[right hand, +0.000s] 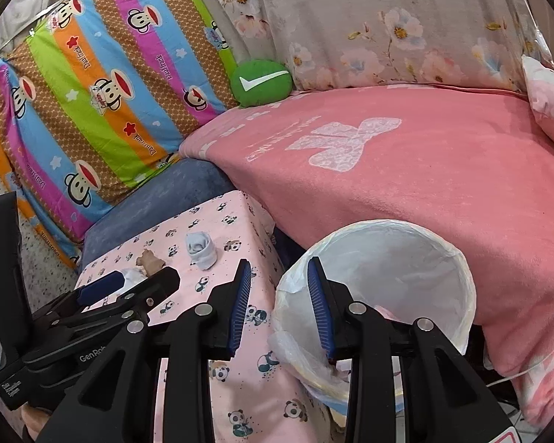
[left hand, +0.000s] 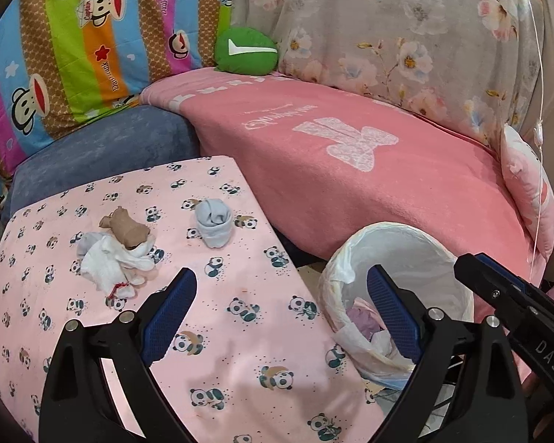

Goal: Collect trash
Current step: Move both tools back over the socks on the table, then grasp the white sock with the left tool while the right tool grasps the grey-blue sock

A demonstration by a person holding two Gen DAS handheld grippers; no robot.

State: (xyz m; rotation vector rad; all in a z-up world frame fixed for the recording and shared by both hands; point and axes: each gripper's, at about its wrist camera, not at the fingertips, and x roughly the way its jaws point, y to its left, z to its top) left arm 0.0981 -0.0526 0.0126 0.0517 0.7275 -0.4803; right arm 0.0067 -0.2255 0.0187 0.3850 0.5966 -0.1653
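On a table with a pink panda cloth [left hand: 221,317] lie a crumpled white rag [left hand: 110,262], a brown wad [left hand: 127,229] on top of it, and a rolled pale-blue wad [left hand: 213,223]. A white-lined trash bin [left hand: 406,254] stands right of the table with scraps inside [left hand: 365,321]. My left gripper [left hand: 282,306] is open and empty above the table's right edge, near the bin. My right gripper [right hand: 280,306] is open and empty over the bin's [right hand: 406,258] left rim. In the right wrist view the blue wad [right hand: 202,251] and brown wad [right hand: 149,260] show beyond the left gripper [right hand: 129,284].
A pink blanket [left hand: 351,170] covers the sofa behind the bin. A blue cushion [left hand: 103,158], a striped monkey-print quilt [left hand: 92,48], a green check-mark pillow [left hand: 245,51] and a floral cover [left hand: 406,29] lie behind. A thin white cord [left hand: 541,110] hangs at right.
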